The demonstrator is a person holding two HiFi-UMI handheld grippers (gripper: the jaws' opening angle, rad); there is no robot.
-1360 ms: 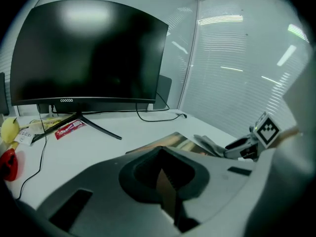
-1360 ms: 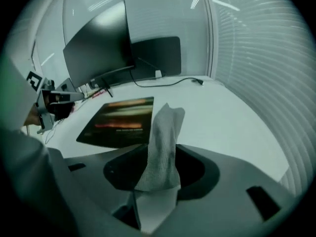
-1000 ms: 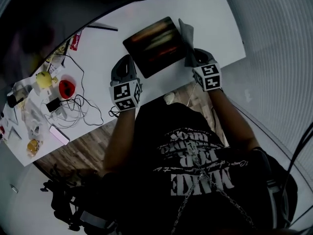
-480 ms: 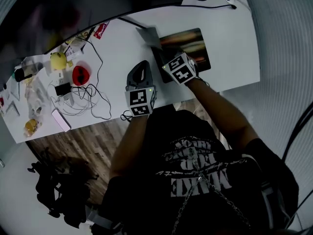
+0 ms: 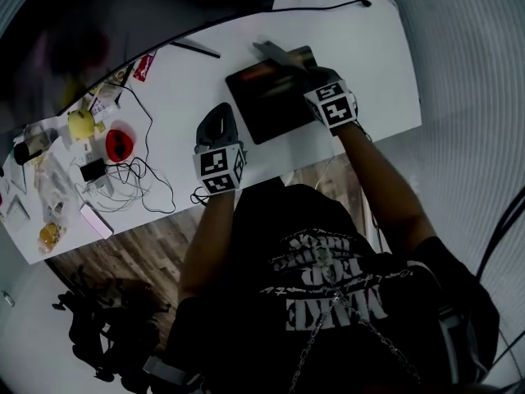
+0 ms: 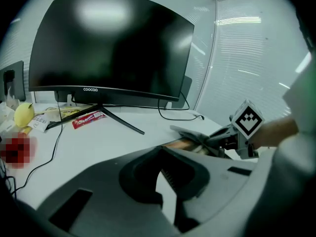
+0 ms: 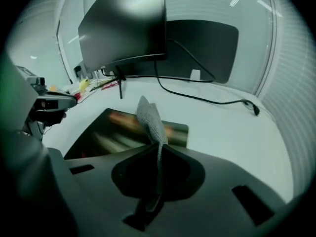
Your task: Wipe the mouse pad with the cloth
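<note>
Two tools, two jobs: the right tool (image 7: 159, 151) is clenched on one edge of the grey cloth (image 7: 150, 117). The cloth stands up out of its jaws and reaches over the far edge of the dark mouse pad (image 5: 258, 109), likely so the free end can be dragged across it. The left tool (image 5: 220, 113) sits low over the white desk (image 5: 180, 80), just beside the pad's left edge but apart from it. Its jaws are slightly parted on nothing — perhaps waiting to steady the pad. The desk looks smooth and flat. A curved monitor (image 6: 108, 43) stands at the back, cables (image 5: 139, 179) and small clutter lie well to the left, and a wood floor (image 5: 139, 253) shows below.
</note>
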